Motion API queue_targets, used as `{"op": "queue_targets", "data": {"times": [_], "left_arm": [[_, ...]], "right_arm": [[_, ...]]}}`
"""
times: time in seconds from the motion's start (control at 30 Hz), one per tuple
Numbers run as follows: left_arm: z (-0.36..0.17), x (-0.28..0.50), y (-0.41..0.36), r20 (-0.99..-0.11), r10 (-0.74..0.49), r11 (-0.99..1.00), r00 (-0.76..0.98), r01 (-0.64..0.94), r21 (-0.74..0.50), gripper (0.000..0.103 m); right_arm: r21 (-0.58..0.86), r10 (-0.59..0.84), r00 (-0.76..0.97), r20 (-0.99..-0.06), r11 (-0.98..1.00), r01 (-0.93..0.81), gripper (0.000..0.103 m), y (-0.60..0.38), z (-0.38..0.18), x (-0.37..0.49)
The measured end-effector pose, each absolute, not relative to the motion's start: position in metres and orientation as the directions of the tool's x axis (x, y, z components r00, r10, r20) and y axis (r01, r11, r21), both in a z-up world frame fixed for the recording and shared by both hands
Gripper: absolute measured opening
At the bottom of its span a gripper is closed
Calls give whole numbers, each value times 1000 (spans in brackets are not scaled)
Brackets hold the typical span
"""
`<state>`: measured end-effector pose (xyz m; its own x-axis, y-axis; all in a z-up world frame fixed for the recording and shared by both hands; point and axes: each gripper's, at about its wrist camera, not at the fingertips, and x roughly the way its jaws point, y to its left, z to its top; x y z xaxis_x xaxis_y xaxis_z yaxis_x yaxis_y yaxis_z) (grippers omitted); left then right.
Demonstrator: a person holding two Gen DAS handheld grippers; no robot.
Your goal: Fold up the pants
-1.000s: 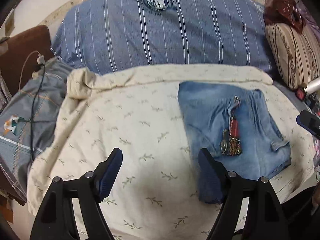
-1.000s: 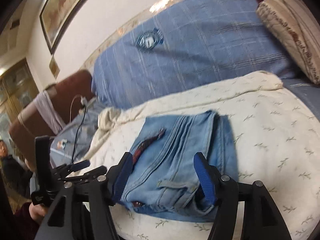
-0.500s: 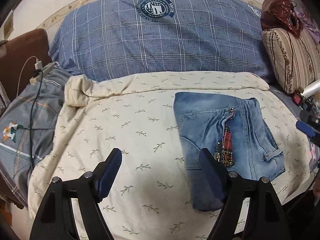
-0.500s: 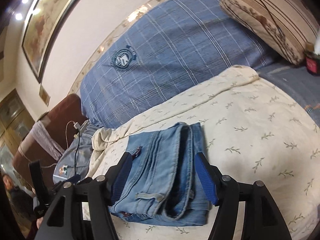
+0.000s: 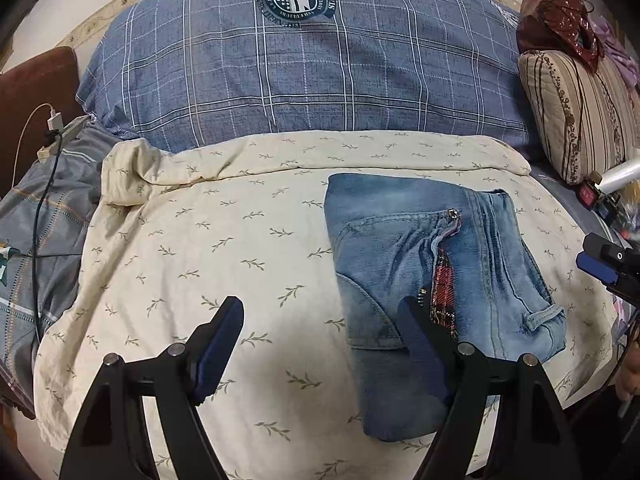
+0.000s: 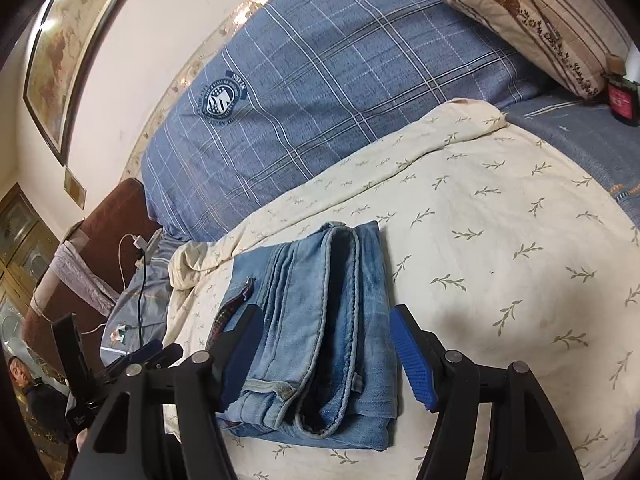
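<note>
Two claws stand spread over the bed, and neither one grips anything. The left claw [image 5: 320, 344] hovers above the cream blanket [image 5: 200, 248] with its jaws apart; the folded pants [image 5: 420, 280] lie ahead of it and off to its right, so that the right-hand finger overlaps the near left part of the denim in the left wrist view while the left-hand finger has only blanket beyond it. Whether that finger touches the cloth cannot be told. A strip of red plaid lining [image 5: 443, 284] shows at the opened fly, just beyond the right-hand fingertip.

In the right wrist view the right claw [image 6: 324, 344], also released, has the pants [image 6: 320, 320] lying straight ahead between its two blue pads, the stacked folded edges running away from it. Both pads stand clear of the denim's sides. The left claw [image 6: 152, 354] shows low at the left of that view, beyond the pants' left edge. Past the pants, a blue checked pillow [image 6: 340, 80] leans against the wall.
</note>
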<state>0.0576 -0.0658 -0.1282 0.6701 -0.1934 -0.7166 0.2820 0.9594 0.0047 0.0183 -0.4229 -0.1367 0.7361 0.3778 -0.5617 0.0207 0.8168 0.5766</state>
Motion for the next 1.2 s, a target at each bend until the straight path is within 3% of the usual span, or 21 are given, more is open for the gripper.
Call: {"op": "queue_targets", "data": {"times": [0.67,1.2], "left_arm": [[-135,75,-84,-742,-228,948,630,318,-21,80],[-145,103,-78,-801,-392,873,453,457,-168,80]], "right_arm": [[578,390,717,-578,816,22,69,-417,-144,29],[661,462,654,-598,746,77,70,-445,-170,43]]}}
